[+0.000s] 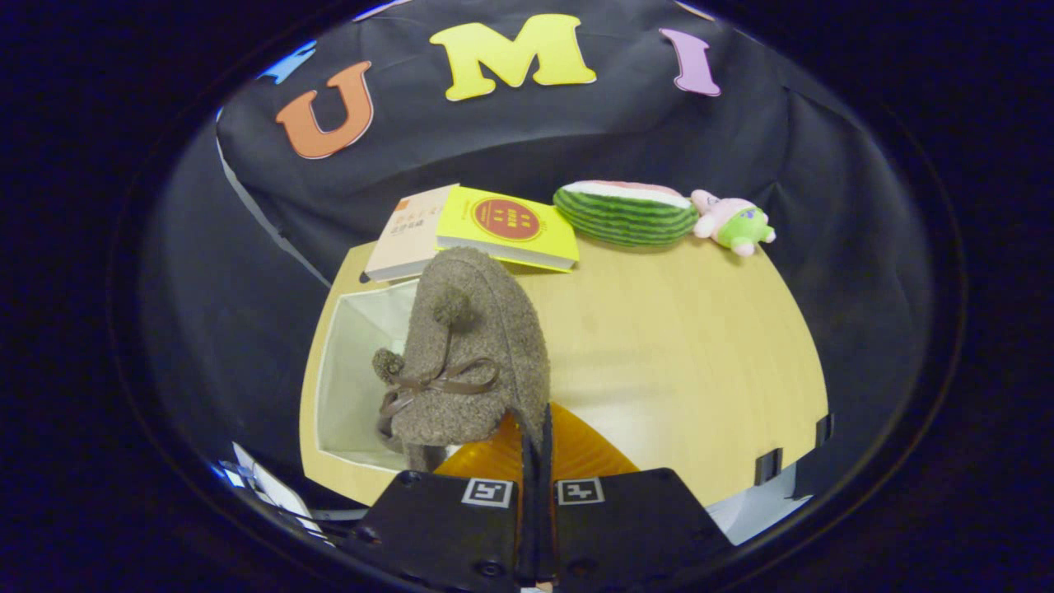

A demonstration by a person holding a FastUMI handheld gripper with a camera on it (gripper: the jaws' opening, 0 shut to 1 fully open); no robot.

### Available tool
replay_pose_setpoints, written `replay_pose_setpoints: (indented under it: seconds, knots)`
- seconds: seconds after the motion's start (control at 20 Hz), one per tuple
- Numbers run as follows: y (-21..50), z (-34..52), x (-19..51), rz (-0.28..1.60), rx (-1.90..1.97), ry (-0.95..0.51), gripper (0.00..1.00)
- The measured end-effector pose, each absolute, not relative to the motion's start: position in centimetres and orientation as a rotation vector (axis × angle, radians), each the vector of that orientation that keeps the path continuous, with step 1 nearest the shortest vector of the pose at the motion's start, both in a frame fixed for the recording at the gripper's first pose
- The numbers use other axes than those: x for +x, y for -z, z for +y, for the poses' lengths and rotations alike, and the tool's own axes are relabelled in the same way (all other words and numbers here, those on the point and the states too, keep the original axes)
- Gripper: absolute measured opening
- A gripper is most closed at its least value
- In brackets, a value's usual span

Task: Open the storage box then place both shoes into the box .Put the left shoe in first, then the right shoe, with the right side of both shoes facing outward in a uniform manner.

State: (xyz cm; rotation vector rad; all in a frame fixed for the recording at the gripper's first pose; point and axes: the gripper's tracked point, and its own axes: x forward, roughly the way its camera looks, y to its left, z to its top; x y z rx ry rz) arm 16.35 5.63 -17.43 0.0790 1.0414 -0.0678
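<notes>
A fuzzy grey-brown shoe [473, 346] with pom-poms and a brown ribbon bow hangs just ahead of my fingers, its orange sole [568, 453] turned toward me. My gripper [535, 461] is shut on the shoe's edge, the two black fingers pressed together around it. The open white storage box [350, 371] lies on the wooden table directly beyond and below the shoe, to the left of the fingers. Much of the box's inside is hidden by the shoe. I cannot tell whether another shoe lies inside.
At the table's far edge lie a beige book [408, 235] and a yellow book [510, 226], then a watermelon-slice toy [626, 212] and a small pink and green plush [733, 221]. The wooden table [700, 346] stretches to the right of the shoe.
</notes>
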Motion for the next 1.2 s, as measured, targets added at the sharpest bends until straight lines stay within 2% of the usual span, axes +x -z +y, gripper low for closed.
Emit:
replay_pose_setpoints:
  seconds: [0.4, 0.95, 1.1, 1.15, 1.2]
  knots:
    - [19.9, 15.3, 19.4, 0.956, 0.113, 0.023, 0.06]
    - [25.1, 14.4, 20.3, 0.946, 0.121, 0.097, 0.06]
    - [25.4, 15.3, 20.6, 0.907, 0.139, 0.042, 0.12]
    - [25.0, 15.5, 20.7, 0.876, 0.145, 0.014, 0.23]
    - [24.4, 15.1, 21.0, 0.829, 0.128, 0.014, 0.27]
